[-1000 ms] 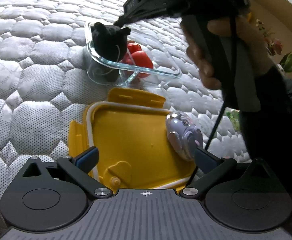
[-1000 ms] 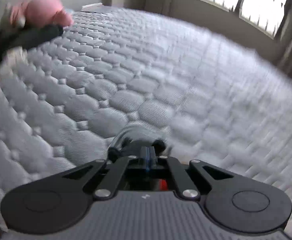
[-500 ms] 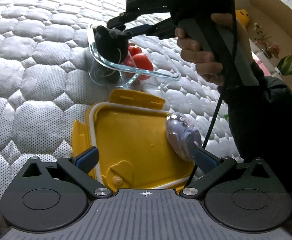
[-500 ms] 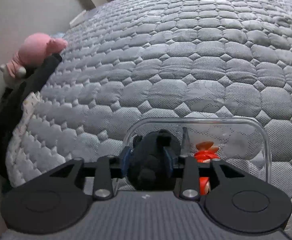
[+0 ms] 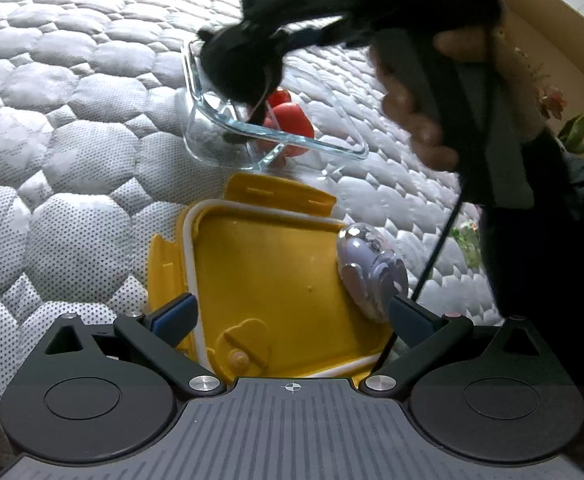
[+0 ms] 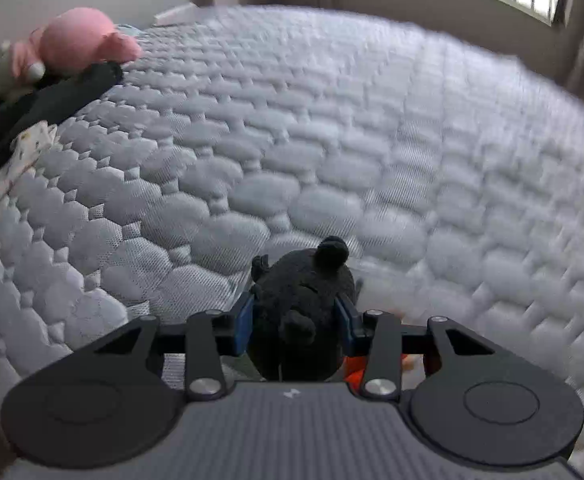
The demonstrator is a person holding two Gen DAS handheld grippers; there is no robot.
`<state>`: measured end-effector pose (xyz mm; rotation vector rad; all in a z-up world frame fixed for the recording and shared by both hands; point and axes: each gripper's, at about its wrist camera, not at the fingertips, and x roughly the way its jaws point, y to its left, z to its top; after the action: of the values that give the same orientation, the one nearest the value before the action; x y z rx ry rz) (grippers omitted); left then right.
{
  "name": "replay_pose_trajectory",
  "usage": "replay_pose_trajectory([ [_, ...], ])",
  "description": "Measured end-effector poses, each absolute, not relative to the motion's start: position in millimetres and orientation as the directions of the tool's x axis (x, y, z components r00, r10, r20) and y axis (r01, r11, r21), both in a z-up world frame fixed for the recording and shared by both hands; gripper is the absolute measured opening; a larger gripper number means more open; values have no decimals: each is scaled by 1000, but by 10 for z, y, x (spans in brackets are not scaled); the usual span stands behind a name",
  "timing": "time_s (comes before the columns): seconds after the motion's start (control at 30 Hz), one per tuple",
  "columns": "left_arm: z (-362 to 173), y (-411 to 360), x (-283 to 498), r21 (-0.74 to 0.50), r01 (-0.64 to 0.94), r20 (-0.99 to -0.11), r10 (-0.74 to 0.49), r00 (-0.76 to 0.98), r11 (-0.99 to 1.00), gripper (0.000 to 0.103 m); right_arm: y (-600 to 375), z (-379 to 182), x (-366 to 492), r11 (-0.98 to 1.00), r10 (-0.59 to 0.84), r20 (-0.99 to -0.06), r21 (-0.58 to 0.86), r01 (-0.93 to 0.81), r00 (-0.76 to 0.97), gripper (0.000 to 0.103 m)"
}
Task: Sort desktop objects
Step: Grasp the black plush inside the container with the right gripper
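Observation:
My right gripper is shut on a black plush toy and holds it at the left end of a clear glass container, just above its rim; the toy also shows in the left wrist view. Red objects lie in the container's other compartment. A yellow lid lies upside down on the quilted mattress, with a small purple toy on its right edge. My left gripper is open and empty, its fingers on either side of the lid's near part.
A grey quilted mattress covers the whole area. A pink plush toy and dark clothing lie at its far left edge. A plant stands to the right beyond the mattress.
My right gripper has risen with the black plush toy, lifting it from inside the glass container to above its rim. My left gripper has not moved.

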<state>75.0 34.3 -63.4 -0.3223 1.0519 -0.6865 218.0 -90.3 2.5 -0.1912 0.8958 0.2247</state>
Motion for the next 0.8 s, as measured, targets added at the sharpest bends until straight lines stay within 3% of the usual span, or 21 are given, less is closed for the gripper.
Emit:
replay_pose_trajectory([
  [0.17, -606, 333, 723, -549, 377, -678, -661, 322, 746, 103, -632, 47, 2018, 901, -54, -725, -332, -280, 687, 46],
  [0.3, -609, 327, 697, -521, 378, -694, -637, 334, 765, 103, -361, -199, 1963, 811, -188, -675, -516, -275, 713, 54],
  [0.37, -615, 362, 694, -521, 370, -696, -634, 338, 769, 103, -382, -115, 1974, 844, -118, -702, -444, -301, 703, 55],
  [0.47, -608, 423, 707, -535, 359, -686, -641, 344, 765, 103, -676, 219, 2084, 932, 83, -770, -165, -324, 632, 51],
  [0.57, -607, 431, 731, -549, 356, -677, -652, 342, 757, 103, -1072, 456, 2194, 956, 224, -755, 46, -290, 616, 50],
  [0.8, -591, 269, 720, -575, 408, -663, -696, 276, 709, 103, -1534, 138, 2381, 960, 250, -796, 128, -250, 551, 51],
])
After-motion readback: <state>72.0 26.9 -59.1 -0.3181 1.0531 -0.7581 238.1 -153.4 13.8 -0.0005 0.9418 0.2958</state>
